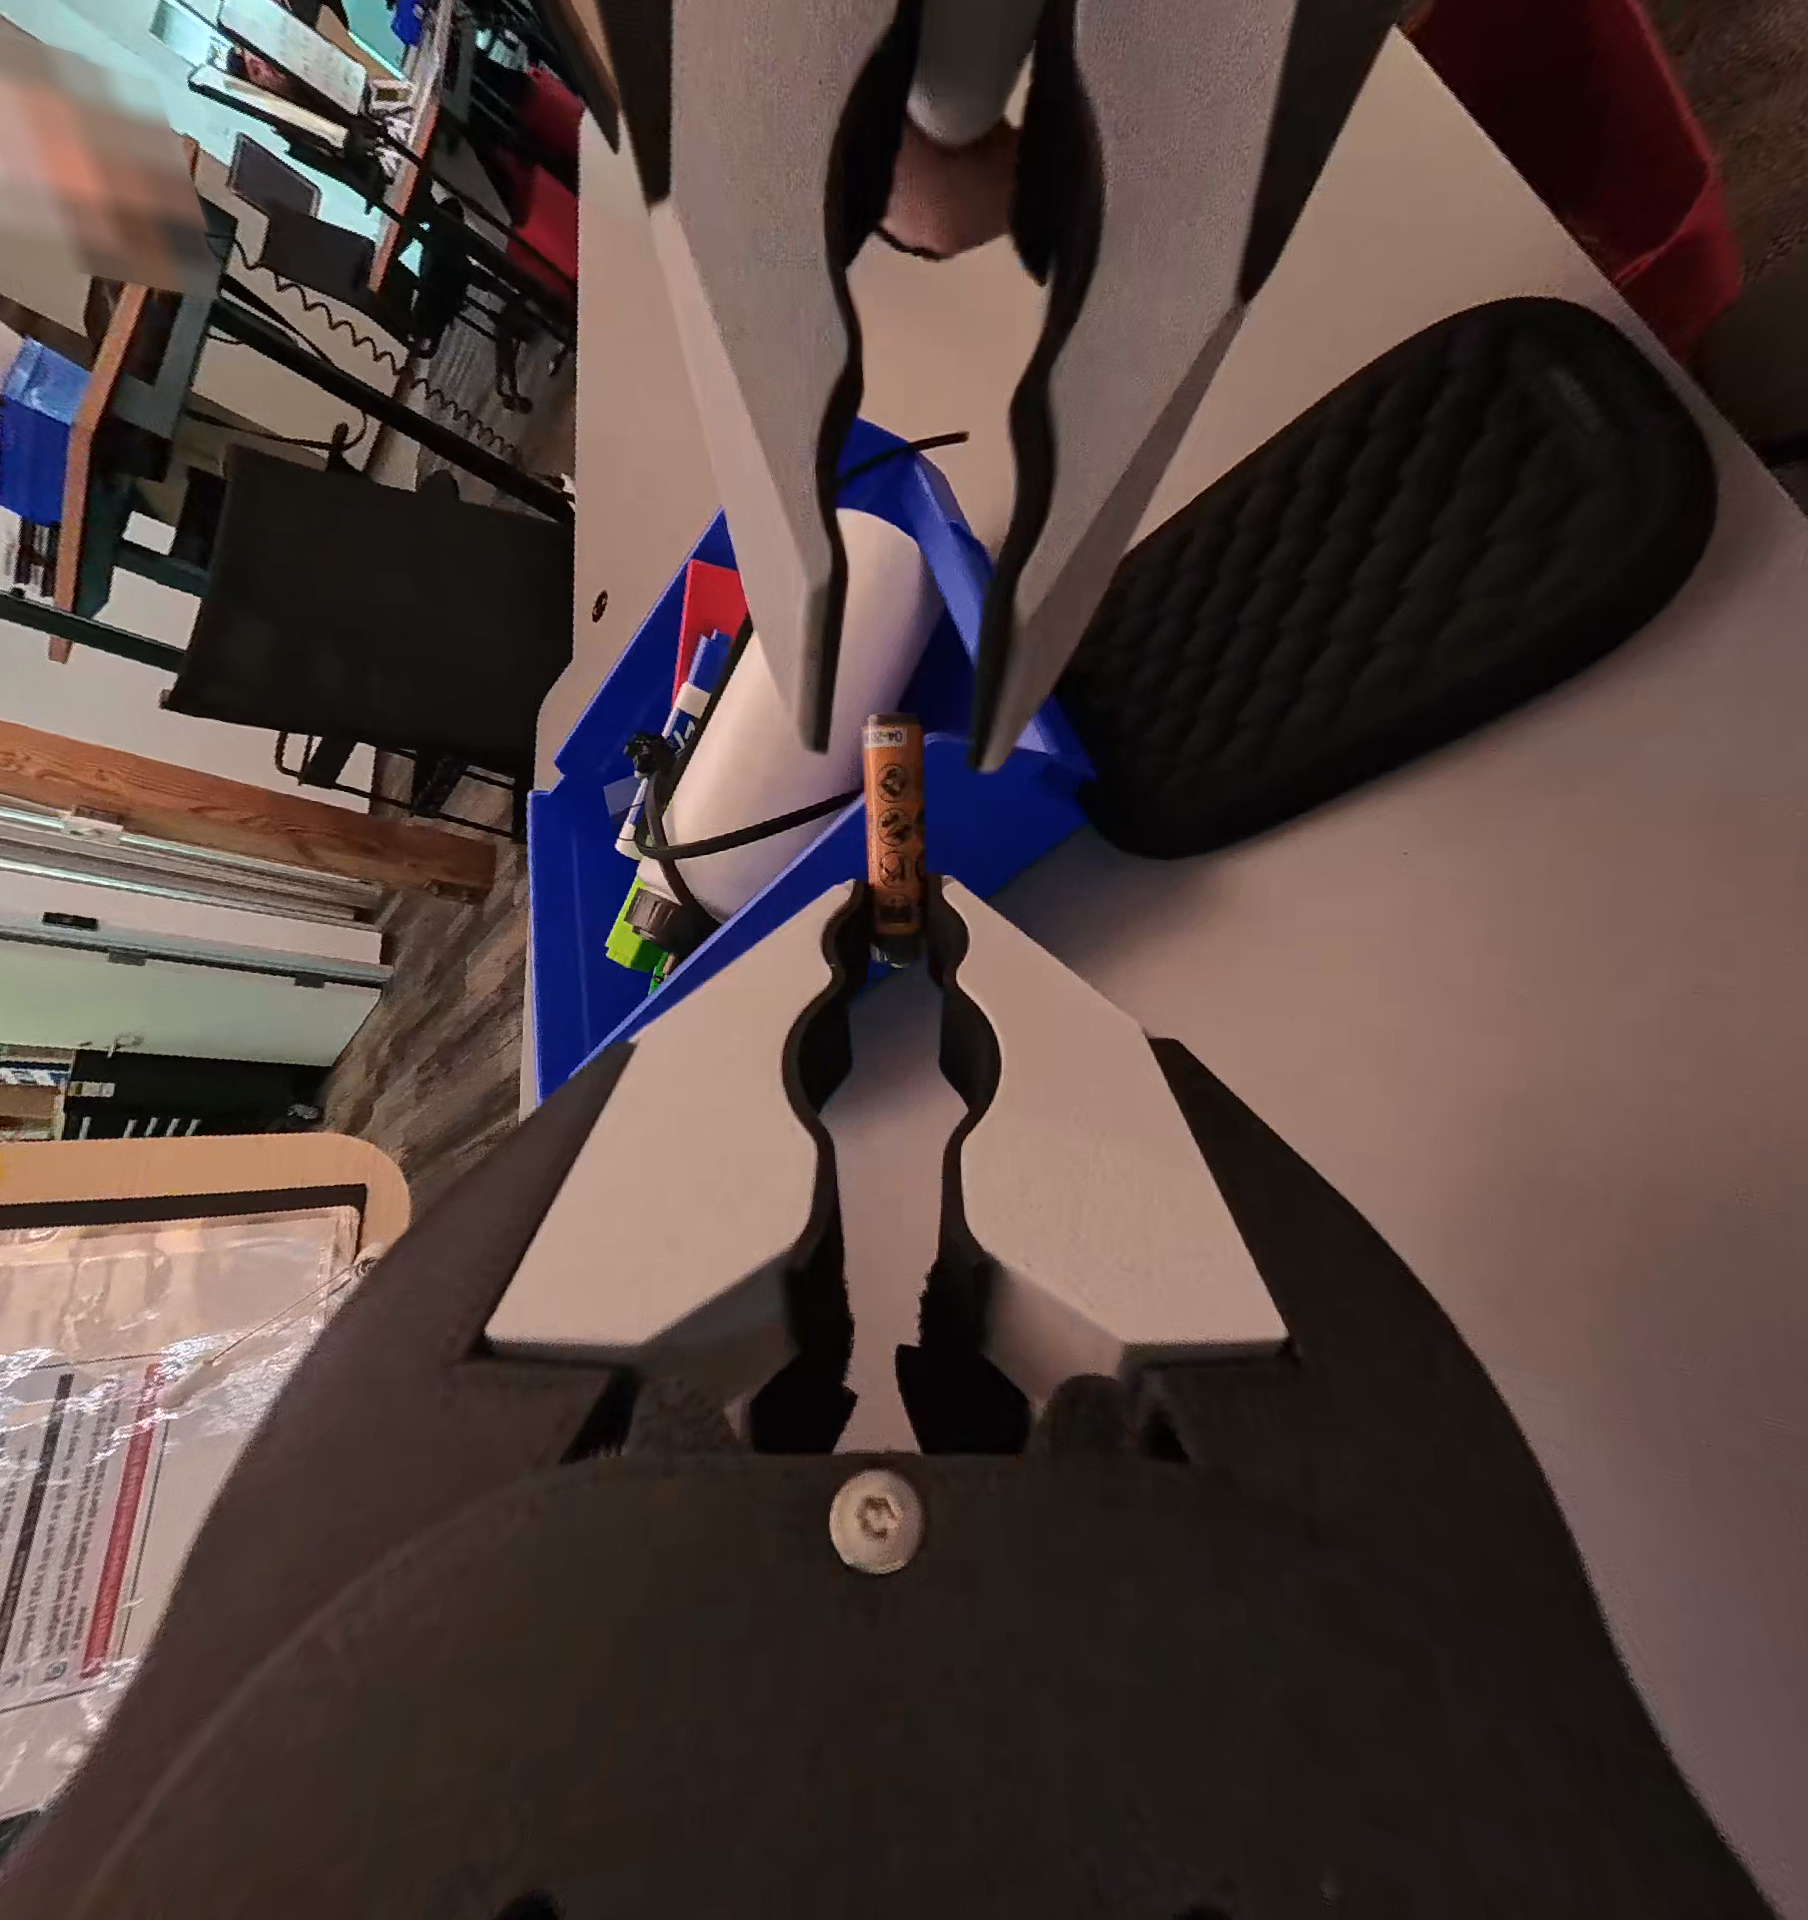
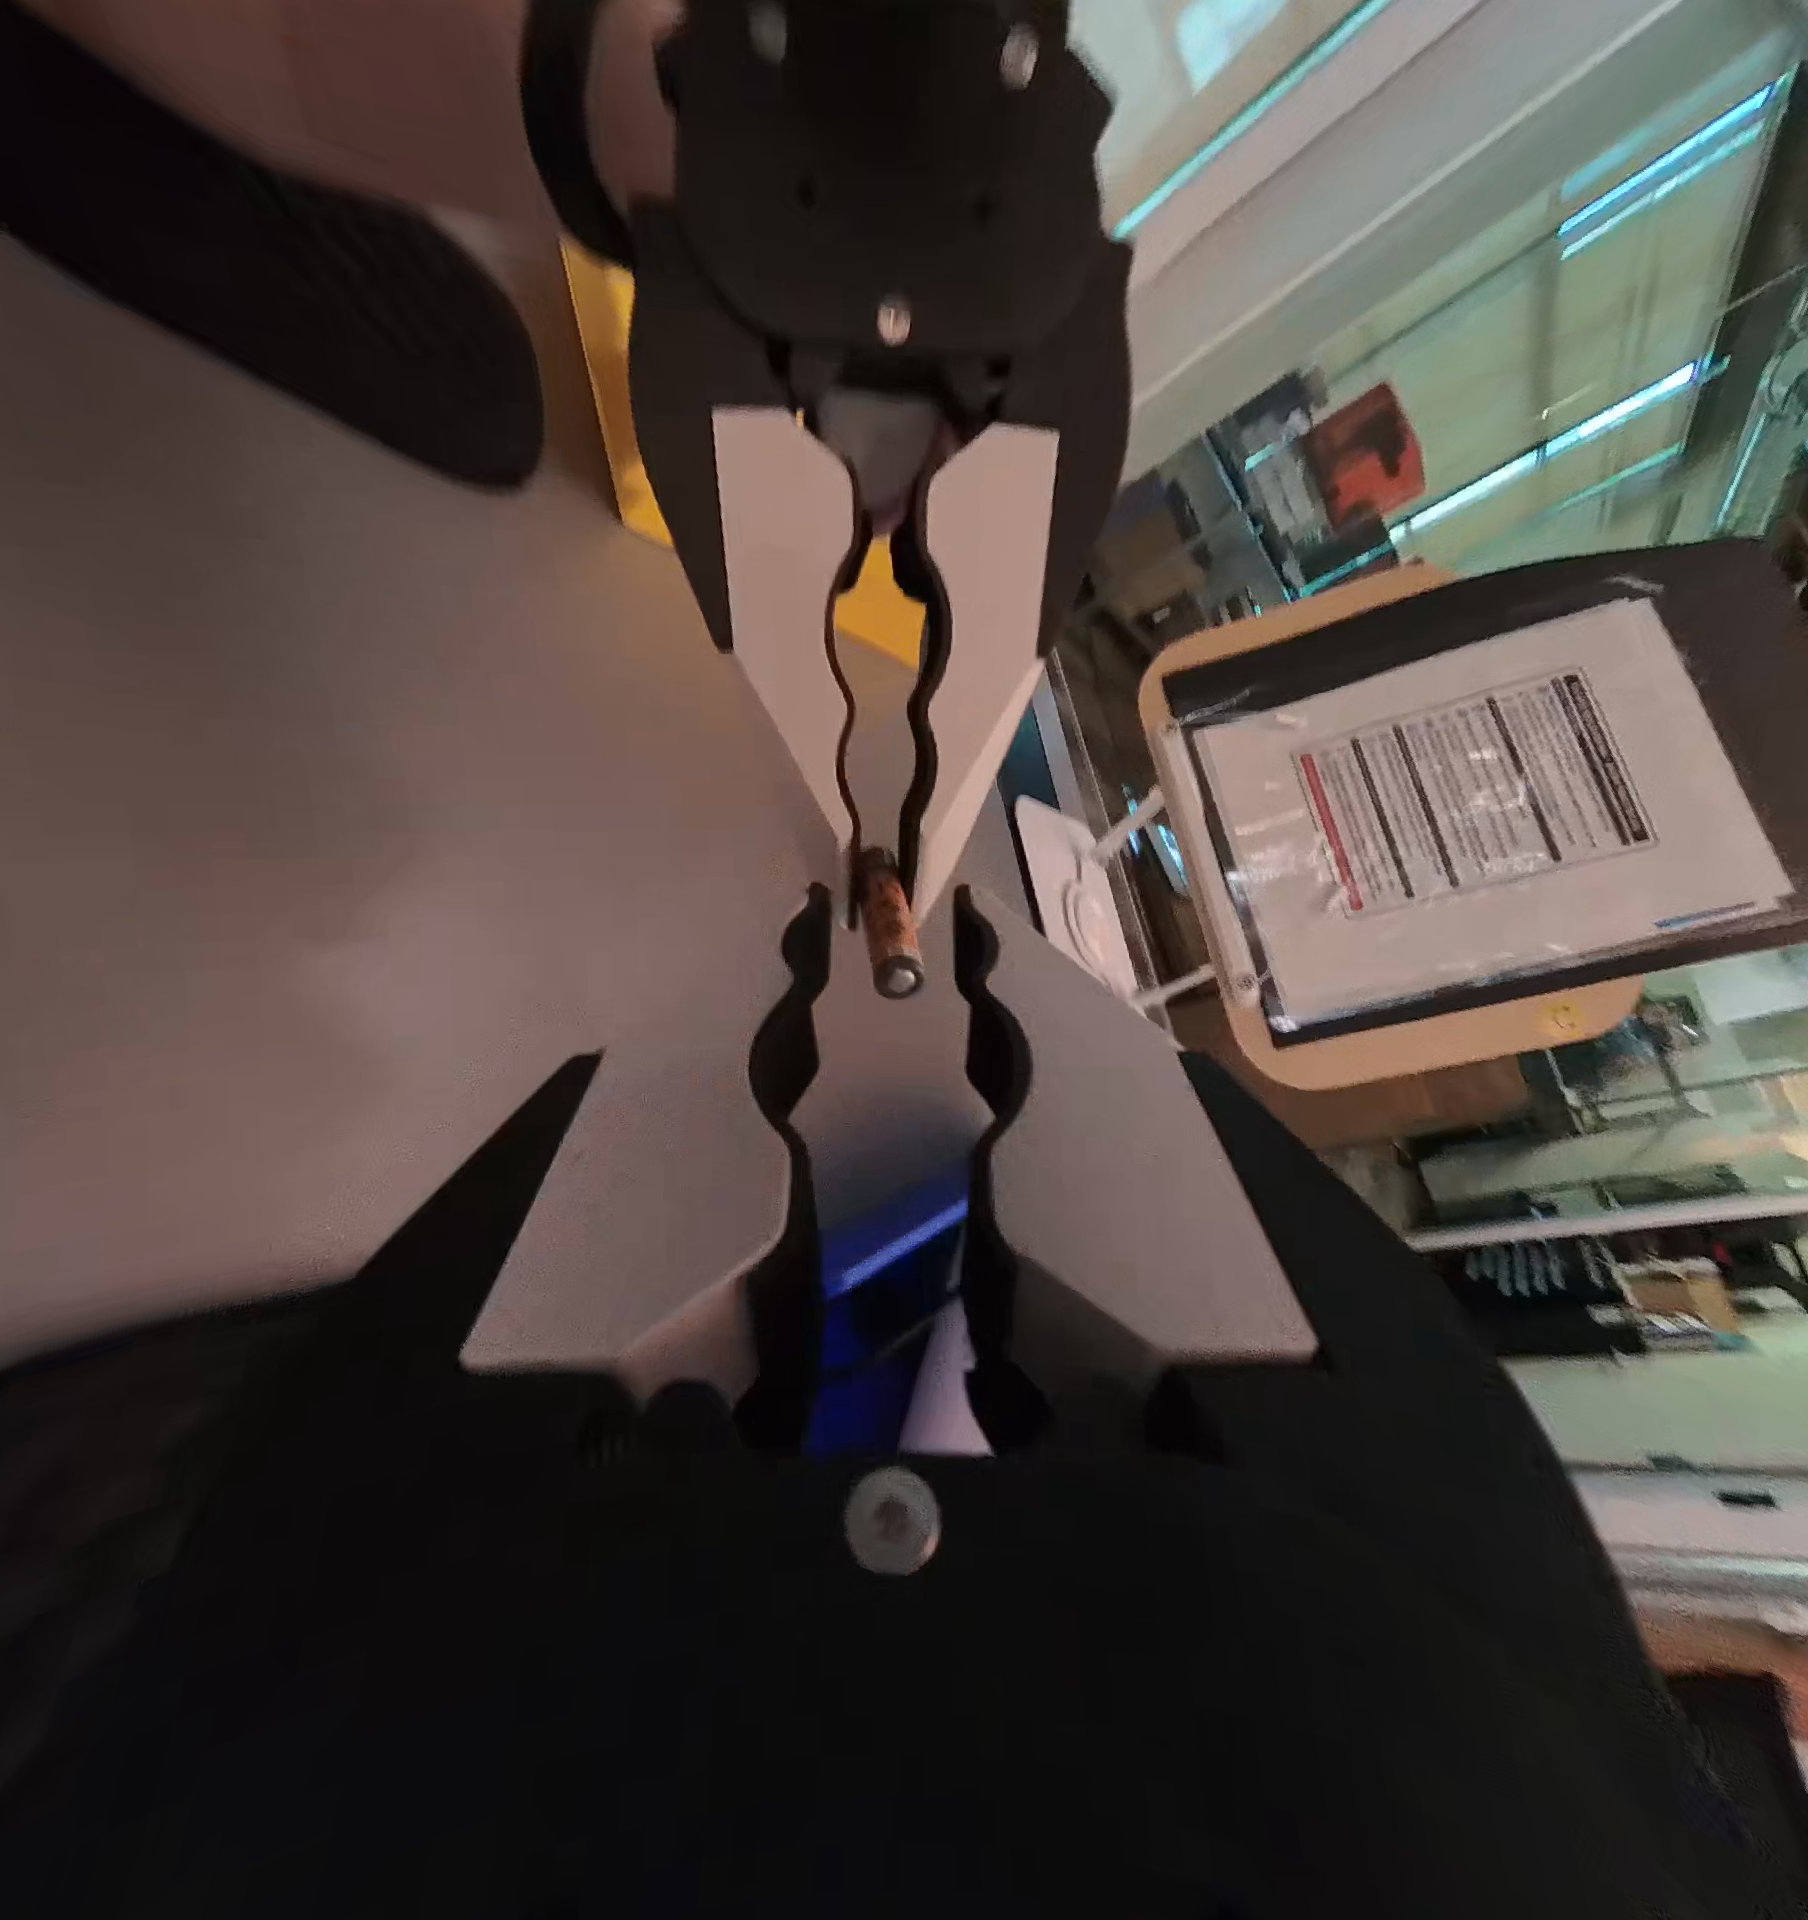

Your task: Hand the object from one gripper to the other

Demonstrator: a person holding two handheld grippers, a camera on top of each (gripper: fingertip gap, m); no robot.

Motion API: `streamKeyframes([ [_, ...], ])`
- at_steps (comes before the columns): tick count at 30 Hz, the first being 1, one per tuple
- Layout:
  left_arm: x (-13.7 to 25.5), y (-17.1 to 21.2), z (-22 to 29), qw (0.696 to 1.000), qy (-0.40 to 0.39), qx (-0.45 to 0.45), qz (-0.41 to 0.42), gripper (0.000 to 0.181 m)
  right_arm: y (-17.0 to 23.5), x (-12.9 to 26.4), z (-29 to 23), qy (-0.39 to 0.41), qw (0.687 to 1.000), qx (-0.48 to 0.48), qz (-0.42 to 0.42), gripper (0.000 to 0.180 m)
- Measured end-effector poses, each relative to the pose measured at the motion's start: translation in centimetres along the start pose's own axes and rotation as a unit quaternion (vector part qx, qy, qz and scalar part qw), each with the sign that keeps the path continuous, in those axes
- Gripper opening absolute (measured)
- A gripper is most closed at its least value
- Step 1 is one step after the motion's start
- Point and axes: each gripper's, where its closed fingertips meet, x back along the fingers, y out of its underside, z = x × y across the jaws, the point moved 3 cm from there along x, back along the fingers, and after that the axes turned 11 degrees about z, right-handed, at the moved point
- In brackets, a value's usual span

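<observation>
A small orange battery [image 1: 893, 821] stands upright in my left gripper [image 1: 902, 899], which is shut on its lower end above the white table [image 1: 1399, 1143]. My right gripper [image 1: 902, 753] comes in from the top of the left wrist view with its jaws open, the tips on either side of the battery's free end and not touching it. In the right wrist view the battery [image 2: 887, 930] points at me from the left gripper [image 2: 879, 868] and sits in the gap of my open right gripper [image 2: 892, 899].
A blue bin [image 1: 567, 883] under the grippers holds a white cylinder [image 1: 838, 727], markers and a green part. A black ribbed pad [image 1: 1399, 571] lies to the right of it, with a red bin [image 1: 1606, 156] beyond. A board with a plastic-covered sheet [image 2: 1451, 810] stands off the table.
</observation>
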Motion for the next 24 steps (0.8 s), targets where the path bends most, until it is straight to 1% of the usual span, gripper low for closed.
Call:
streamKeyframes([
  [2, 0.0, 0.0, 0.1, 1.000, 0.001, -0.007, -0.005, 0.008, 0.7, -0.4, -0.2, -0.005, 0.999, 0.018, -0.029, 0.018],
  [6, 0.0, 0.0, 0.2, 1.000, 0.003, -0.013, -0.008, 0.008, 1.3, -0.9, -0.3, -0.008, 0.998, 0.031, -0.055, 0.011],
  [11, 0.0, 0.2, 0.4, 1.000, 0.007, -0.019, -0.014, 0.008, 1.8, -1.2, -0.6, -0.020, 0.996, 0.034, -0.076, 0.010],
  [14, 0.1, 0.1, 0.0, 1.000, -0.010, -0.003, -0.005, 0.009, 1.6, -1.2, -0.4, -0.002, 0.996, 0.045, -0.082, 0.010],
  [15, 0.4, -0.1, -0.4, 1.000, -0.015, 0.015, 0.007, 0.013, 1.5, -1.0, -0.1, 0.015, 0.995, 0.059, -0.083, 0.010],
  [17, 1.1, -1.0, -1.4, 0.996, -0.021, 0.075, 0.053, 0.033, 1.1, -0.3, 0.7, 0.068, 0.987, 0.114, -0.093, 0.009],
  [18, 1.6, -1.4, -2.0, 0.990, -0.023, 0.115, 0.082, 0.041, 0.7, 0.2, 1.1, 0.100, 0.981, 0.143, -0.090, 0.009],
  [19, 2.0, -2.0, -2.6, 0.980, -0.020, 0.159, 0.117, 0.046, 0.1, 0.8, 1.6, 0.140, 0.973, 0.164, -0.080, 0.009],
  [20, 2.4, -2.6, -3.0, 0.966, -0.012, 0.208, 0.156, 0.046, -0.6, 1.4, 2.0, 0.182, 0.966, 0.173, -0.061, 0.009],
  [21, 2.7, -3.3, -3.4, 0.945, 0.002, 0.261, 0.196, 0.047, -1.4, 2.0, 2.2, 0.221, 0.959, 0.172, -0.034, 0.009],
  [23, 2.8, -4.8, -3.9, 0.891, 0.046, 0.363, 0.269, 0.051, -2.5, 2.7, 2.2, 0.281, 0.944, 0.171, 0.015, 0.009],
  [24, 2.8, -5.4, -4.1, 0.864, 0.064, 0.403, 0.295, 0.049, -2.8, 3.0, 2.1, 0.304, 0.935, 0.183, 0.023, 0.009],
])
